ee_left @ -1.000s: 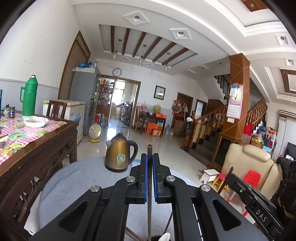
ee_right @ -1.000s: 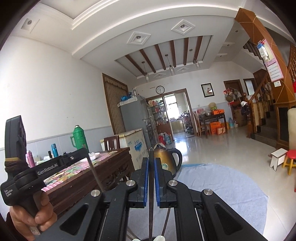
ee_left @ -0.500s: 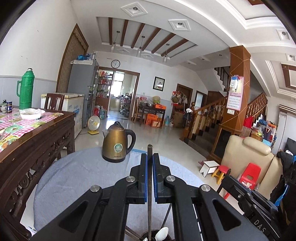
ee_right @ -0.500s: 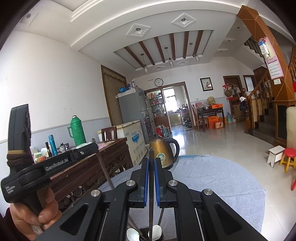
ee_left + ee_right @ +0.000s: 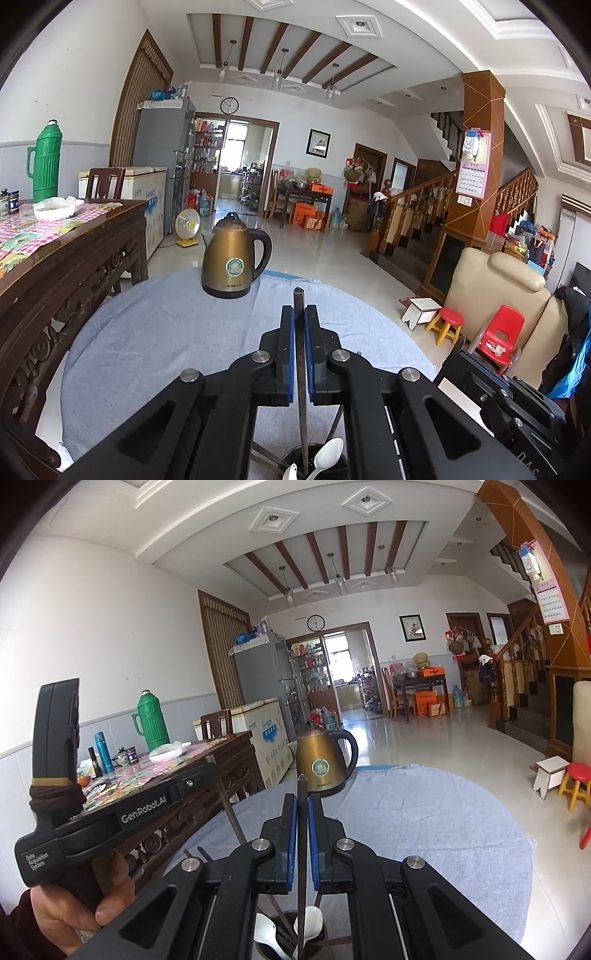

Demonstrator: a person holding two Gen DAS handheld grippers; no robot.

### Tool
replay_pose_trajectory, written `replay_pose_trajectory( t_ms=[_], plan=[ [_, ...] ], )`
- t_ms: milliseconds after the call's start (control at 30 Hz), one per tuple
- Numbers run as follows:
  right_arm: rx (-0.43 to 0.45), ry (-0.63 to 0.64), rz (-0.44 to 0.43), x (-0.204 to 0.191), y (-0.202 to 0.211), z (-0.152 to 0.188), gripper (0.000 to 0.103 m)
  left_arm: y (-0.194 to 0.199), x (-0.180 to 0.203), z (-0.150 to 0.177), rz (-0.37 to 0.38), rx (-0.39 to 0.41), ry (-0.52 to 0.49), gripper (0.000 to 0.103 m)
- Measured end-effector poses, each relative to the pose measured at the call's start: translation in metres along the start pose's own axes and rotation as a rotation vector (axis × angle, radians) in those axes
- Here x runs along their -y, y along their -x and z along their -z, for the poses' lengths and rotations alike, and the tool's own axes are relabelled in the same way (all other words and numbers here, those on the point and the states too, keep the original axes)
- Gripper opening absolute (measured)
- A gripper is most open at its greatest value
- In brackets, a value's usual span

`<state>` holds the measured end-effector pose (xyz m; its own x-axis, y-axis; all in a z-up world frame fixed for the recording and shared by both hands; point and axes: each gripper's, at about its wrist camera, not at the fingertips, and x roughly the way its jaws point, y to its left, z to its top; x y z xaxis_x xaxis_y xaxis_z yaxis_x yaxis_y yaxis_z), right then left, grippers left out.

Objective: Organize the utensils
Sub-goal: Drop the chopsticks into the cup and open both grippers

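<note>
On the right wrist view, the person's left hand at eight o'clock grips the left gripper's matte black plastic handle, printed "GenRobot.AI" in white along its body and "Data Acquisition System" on its butt; brown cord is wound round its upright back piece. A thin dark chopstick slants from that gripper's tip toward the holder below.

In the left wrist view, the left gripper has its blue-lined pads pressed narrow on a slim dark chopstick that stands upright, its squared top poking just above the fingertips at twelve o'clock of the jaws, its lower end reaching into a dark round utensil holder at six o'clock. White glossy spoons lean in the same holder.

At nine o'clock a carved dark wooden table carries a pink chequered cloth, a ribbed green plastic thermos and a white bowl. At the centre, a brass-coloured metal kettle with a black handle and a round green-and-white badge stands on the grey-blue woven cloth covering the round table; the lettering under the badge is too small to read. At four o'clock part of the other gripper shows white letters, partly cut off.

In the right wrist view, the right gripper likewise pinches narrow on an upright dark chopstick, whose foot enters the utensil holder with white spoons at six o'clock. The kettle stands at twelve o'clock beyond the tips.
</note>
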<state>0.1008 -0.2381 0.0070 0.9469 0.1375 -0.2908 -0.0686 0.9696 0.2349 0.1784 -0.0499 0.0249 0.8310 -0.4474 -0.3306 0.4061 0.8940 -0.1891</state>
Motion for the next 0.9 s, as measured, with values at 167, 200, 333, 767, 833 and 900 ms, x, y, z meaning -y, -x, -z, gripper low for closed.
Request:
replay_pose_trajectory(
  t_ms=[167,200,333,767,833,900],
  plan=[
    [-0.021,-0.007,0.003,0.002,-0.004,0.004,0.007,-0.004,0.0,0.003,0.002,-0.023,0.0,0.005],
    [-0.027,-0.007,0.004,0.002,-0.005,0.004,0.007,-0.005,0.0,0.004,0.003,-0.03,0.001,0.005],
    [-0.051,-0.012,0.01,0.001,-0.009,0.008,0.007,-0.008,0.0,0.008,0.003,-0.051,0.004,0.005],
    [-0.074,-0.087,0.016,0.014,-0.011,0.009,0.033,0.014,-0.007,0.002,0.004,0.004,0.001,0.052],
    [-0.042,-0.101,0.024,0.017,-0.004,0.007,0.033,0.023,-0.006,0.0,-0.009,0.029,-0.015,0.056],
    [-0.027,-0.098,0.035,0.019,0.0,0.004,0.033,0.031,-0.006,-0.002,-0.012,0.033,-0.024,0.066]
  ],
)
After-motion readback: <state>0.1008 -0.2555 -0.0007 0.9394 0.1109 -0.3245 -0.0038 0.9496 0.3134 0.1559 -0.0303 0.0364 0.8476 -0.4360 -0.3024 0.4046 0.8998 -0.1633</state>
